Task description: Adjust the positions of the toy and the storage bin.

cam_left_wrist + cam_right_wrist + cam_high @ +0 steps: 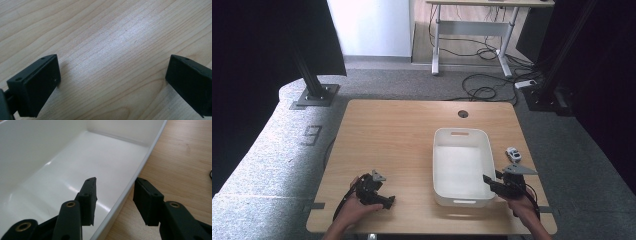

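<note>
left gripper (384,201): jaws spread wide, nothing between them, held by the left hand (354,210) just above bare wood at the table's 7 o'clock corner.
right gripper (490,182): jaws part-open, straddling the tub's right wall near its 5 o'clock corner; one jaw inside, one outside over the table; contact with the wall could not be told.
tub (460,136): white, rectangular, nothing in it, sat right of centre on the table (392,135), long side running 12 to 6.
toy car (513,154): small, white, on the table at 3 o'clock of the tub, just beyond the right gripper, apart from it.
right hand (526,207): gripped the right gripper from 6 o'clock.
</note>
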Demonstrator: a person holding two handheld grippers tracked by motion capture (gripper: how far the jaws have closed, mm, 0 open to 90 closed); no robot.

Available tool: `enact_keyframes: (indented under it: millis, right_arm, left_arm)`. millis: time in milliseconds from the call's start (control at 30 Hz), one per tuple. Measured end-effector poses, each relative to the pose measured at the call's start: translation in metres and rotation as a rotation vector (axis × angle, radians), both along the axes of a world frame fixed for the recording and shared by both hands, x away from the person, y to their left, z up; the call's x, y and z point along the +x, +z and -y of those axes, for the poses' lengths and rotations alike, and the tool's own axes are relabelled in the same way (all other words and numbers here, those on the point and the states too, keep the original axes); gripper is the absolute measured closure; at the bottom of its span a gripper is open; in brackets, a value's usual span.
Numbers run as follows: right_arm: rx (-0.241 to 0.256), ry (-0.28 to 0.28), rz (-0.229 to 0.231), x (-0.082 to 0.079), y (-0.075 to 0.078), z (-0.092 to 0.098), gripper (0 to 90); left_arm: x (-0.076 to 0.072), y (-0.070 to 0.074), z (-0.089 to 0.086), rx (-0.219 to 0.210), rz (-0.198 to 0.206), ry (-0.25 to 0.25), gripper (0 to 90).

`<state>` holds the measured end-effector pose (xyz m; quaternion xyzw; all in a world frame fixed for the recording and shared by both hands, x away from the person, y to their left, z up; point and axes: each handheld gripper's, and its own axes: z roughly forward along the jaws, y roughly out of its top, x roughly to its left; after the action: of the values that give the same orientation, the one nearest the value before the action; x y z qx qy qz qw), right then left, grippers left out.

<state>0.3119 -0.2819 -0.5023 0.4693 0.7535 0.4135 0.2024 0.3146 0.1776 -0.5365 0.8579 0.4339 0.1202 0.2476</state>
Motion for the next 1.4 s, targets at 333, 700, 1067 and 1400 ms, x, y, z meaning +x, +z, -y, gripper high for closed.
enact_keyframes:
  millis: [333,700,1067,1400]
  right_arm:
    - [0.003,-0.02,-0.009,-0.001,0.001,-0.005,55.2]
    - [-0.009,-0.046,-0.008,-0.004,0.001,-0.013,56.3]
    - [-0.011,-0.05,-0.007,-0.001,0.001,-0.025,56.7]
    - [-0.015,-0.043,-0.007,0.003,0.002,-0.033,56.8]
  left_arm:
    - [0.0,0.0,0.0,0.0,0.0,0.0,0.0]
    - [0.0,0.0,0.0,-0.001,0.0,0.0,0.0]
    - [0.0,0.0,0.0,0.0,0.0,0.001,0.0]
    - [0.0,0.0,0.0,0.001,-0.001,0.0,0.0]
